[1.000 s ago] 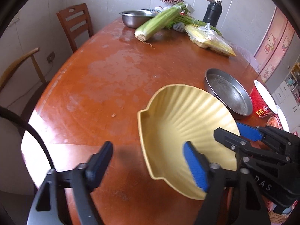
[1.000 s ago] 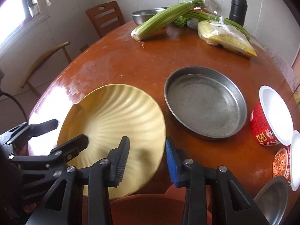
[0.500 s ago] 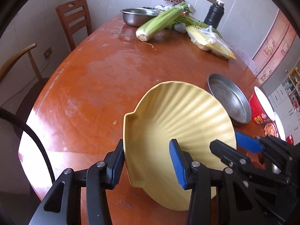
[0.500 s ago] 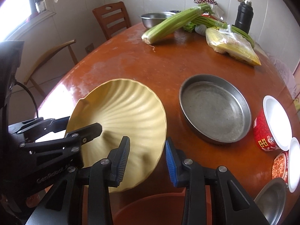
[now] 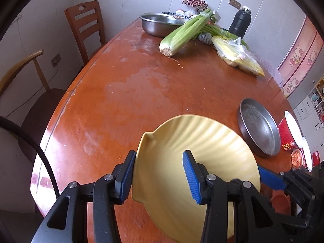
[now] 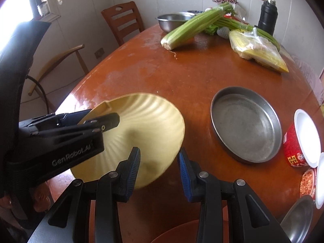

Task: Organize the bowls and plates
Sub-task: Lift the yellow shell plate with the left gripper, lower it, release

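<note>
**Colours on the Table**

The table (image 5: pixel 125 93) is shiny orange-brown with pale, cloudy patches. The plate (image 5: pixel 204 141) is soft yellow with ridges that fan out like a shell. The round pan (image 6: pixel 246 124) is dull grey metal. The celery (image 5: pixel 186 33) is light green with a whitish end. The bottle (image 5: pixel 241 23) is black. The cup (image 6: pixel 297 151) is red with a white lid. The left gripper (image 5: pixel 160 177) and the right gripper (image 6: pixel 160 172) are black with blue ribbed pads. The chair (image 5: pixel 86 27) is reddish-brown wood.

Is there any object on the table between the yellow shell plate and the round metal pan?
Nothing visible. Between the yellow shell plate and the round metal pan, only the surface of the table shows.
</note>
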The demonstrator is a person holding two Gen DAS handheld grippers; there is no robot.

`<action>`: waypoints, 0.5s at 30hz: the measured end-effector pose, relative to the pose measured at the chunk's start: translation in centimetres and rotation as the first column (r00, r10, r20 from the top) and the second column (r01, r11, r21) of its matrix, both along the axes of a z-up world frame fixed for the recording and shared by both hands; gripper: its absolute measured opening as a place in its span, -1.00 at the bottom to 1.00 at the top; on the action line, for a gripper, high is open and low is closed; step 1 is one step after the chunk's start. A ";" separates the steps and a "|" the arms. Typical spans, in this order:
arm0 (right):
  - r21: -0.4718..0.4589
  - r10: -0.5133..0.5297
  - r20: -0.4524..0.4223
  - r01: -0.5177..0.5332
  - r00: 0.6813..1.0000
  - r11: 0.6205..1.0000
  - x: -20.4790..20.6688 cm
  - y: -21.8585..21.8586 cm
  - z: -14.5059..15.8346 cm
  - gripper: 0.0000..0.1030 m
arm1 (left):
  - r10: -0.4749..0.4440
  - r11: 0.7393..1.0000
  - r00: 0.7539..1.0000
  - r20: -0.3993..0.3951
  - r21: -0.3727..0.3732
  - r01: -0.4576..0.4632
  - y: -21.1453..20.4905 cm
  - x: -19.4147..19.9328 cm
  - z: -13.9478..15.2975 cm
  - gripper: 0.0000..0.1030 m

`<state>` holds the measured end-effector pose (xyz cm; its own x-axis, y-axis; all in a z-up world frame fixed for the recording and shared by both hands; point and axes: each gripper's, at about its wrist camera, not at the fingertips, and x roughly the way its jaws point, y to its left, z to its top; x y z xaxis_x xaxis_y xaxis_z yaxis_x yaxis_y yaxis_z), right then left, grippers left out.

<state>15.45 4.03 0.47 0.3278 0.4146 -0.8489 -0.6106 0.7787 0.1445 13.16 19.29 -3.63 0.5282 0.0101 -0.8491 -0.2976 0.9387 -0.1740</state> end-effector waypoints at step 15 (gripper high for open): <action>0.004 0.020 -0.064 -0.019 0.998 1.000 -1.0 -0.1 -1.5 -0.22 | -0.021 0.999 1.000 -0.009 0.029 0.021 0.3 1.1 -0.9 -0.08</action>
